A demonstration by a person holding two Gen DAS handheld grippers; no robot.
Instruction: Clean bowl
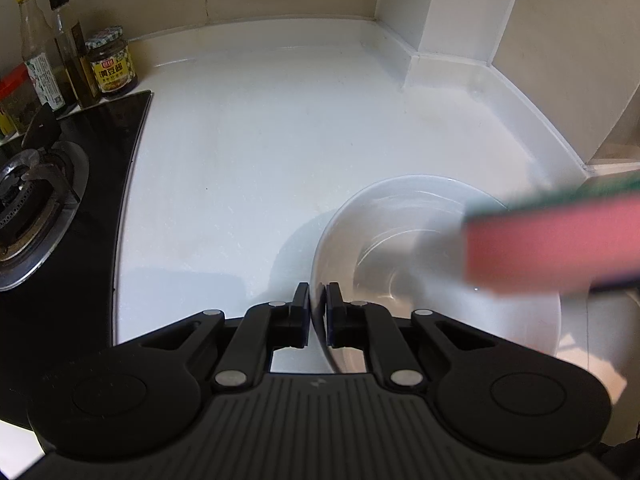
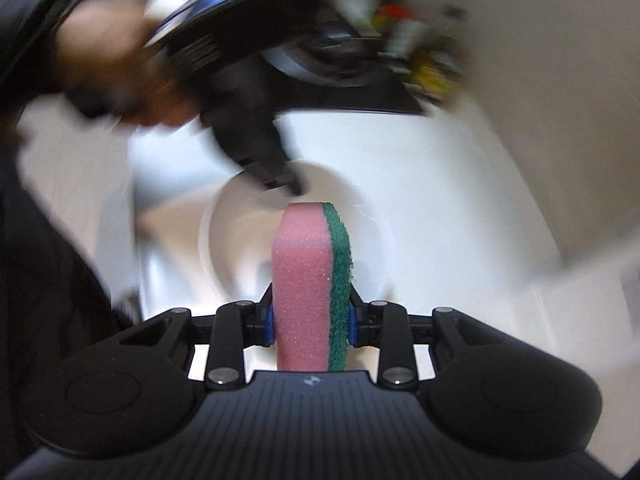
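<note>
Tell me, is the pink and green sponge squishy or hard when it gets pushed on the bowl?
Probably squishy: the pink and green sponge shows a porous foam face and narrows slightly where the right gripper clamps it. Its green layer looks rougher, likely scratchier. It seems light, sticking out unsupported over the clear bowl.

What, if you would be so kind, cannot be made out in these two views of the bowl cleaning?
- Left wrist view: the sponge is smeared by motion, so whether it touches the bowl is unclear; its holder is cut off at the right edge.
- Left wrist view: any dirt on the bowl is unreadable through blur.
- Right wrist view: the left gripper, the hand and the stove behind are motion-blurred.
- Right wrist view: the sponge hides the bowl's centre.
</note>
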